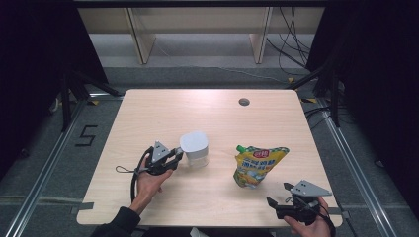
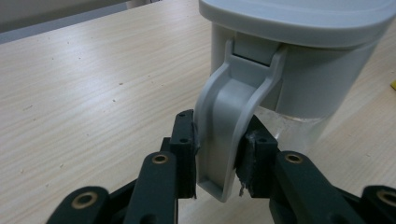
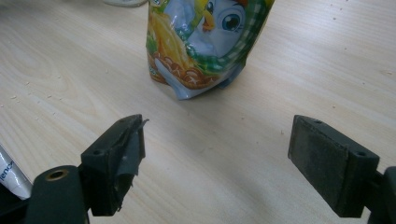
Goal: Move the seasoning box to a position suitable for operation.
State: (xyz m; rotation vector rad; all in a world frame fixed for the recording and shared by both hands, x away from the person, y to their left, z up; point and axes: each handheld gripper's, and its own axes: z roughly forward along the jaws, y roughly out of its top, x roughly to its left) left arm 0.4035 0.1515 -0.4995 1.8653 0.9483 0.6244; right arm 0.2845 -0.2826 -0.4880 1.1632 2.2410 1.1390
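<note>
My left gripper (image 2: 217, 158) is clamped on the grey handle (image 2: 229, 126) of the lidded jug (image 1: 194, 148), mid-table. Rigid plastic, clear lower body probably smooth; top-heavy, so I'd grip the handle. Right gripper (image 3: 215, 154) is spread wide, holding nothing, near the soft refill pouch (image 1: 257, 165).

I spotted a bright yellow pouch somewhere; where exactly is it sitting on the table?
In the high view the yellow pouch stands right of centre on the table, to the right of the white container and just beyond the right gripper.
</note>
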